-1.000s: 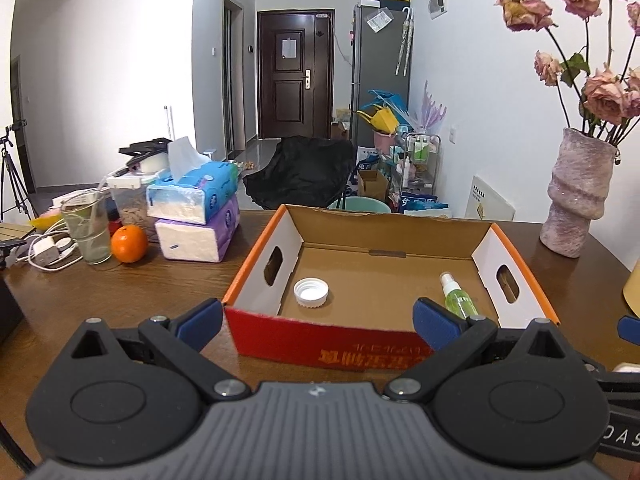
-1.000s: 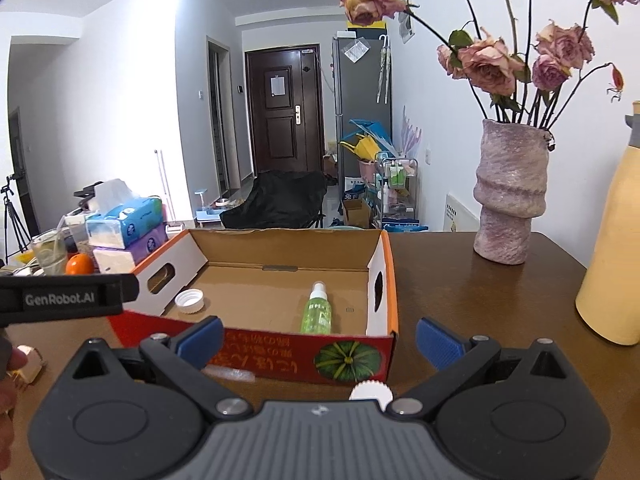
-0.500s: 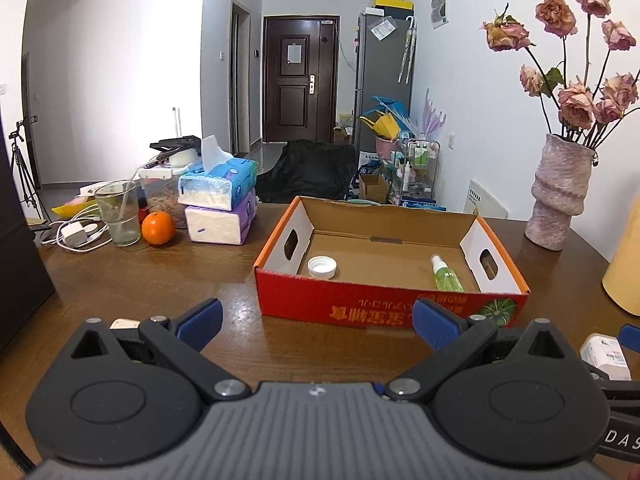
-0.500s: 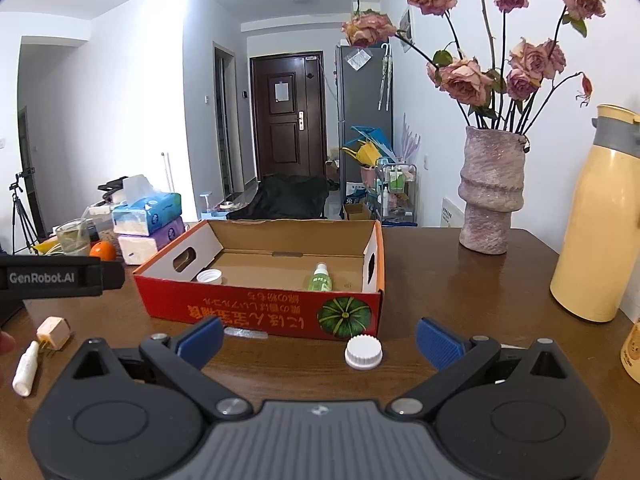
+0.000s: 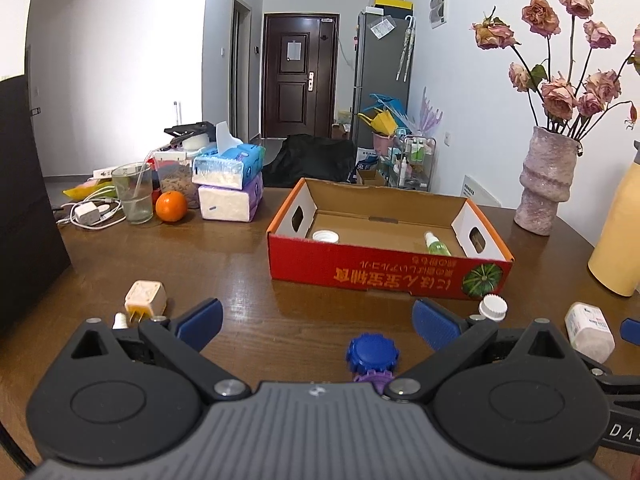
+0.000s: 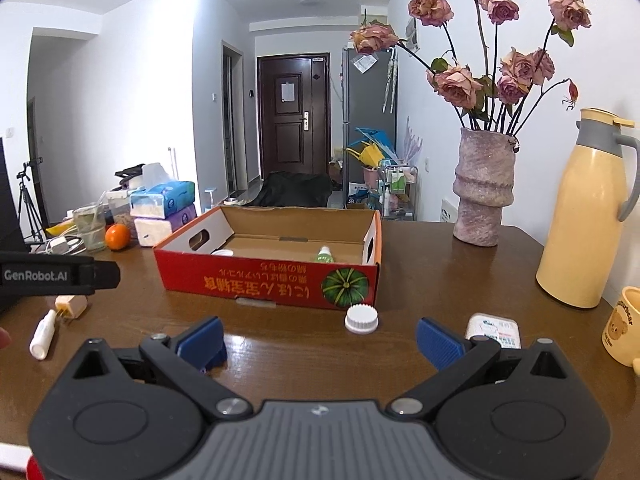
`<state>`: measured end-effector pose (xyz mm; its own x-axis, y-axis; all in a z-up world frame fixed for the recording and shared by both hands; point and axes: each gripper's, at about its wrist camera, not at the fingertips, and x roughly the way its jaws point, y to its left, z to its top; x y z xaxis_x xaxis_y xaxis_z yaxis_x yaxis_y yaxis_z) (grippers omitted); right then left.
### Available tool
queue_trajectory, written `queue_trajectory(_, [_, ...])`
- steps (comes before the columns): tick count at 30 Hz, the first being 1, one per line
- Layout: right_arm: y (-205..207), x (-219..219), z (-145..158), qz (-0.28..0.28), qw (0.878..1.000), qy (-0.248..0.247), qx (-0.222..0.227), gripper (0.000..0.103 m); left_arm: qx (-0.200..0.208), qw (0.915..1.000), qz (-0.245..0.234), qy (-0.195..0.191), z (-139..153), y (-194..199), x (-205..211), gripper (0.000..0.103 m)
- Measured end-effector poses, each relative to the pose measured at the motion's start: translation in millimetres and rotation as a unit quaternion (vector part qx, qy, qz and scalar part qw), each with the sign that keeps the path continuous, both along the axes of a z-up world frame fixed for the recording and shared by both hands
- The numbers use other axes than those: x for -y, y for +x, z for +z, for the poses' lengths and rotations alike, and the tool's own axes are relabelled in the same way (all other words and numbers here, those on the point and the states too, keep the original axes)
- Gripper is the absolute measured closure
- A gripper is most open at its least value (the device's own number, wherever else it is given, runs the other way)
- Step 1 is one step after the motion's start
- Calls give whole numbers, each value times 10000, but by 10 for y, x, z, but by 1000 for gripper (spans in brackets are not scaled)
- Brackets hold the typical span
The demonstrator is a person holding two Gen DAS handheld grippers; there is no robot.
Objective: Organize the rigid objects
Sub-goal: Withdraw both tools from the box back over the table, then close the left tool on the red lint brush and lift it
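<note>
A red cardboard box stands open on the wooden table; a white cap and a small green spray bottle lie inside. In front of it lie a white ridged cap, a white pill bottle, a blue-capped purple bottle, a beige plug adapter and a white tube. My left gripper is open and empty, with the blue-capped bottle between its jaws. My right gripper is open and empty, short of the white cap.
A vase of dried roses, a yellow thermos and a bear mug stand at the right. Tissue packs, an orange, a glass and chargers sit at the back left. A dark panel rises at the far left.
Both grippers have pulled back from the box toward the table's near side. The loose items in front of the box have come into view. Both stay open.
</note>
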<state>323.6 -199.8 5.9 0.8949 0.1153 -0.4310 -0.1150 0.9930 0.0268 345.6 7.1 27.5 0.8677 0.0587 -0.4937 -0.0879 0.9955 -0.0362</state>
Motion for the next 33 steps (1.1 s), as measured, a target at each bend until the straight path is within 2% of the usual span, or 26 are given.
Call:
queue_trajectory(17, [-695, -44, -91, 135, 9994, -267, 200, 0, 93, 9998, -172, -15, -123, -662, -30, 0])
queue_trajectory(33, [-1075, -72, -181, 233, 9992, -310, 132, 0, 52, 9996, -273, -70, -290, -1144, -129, 0])
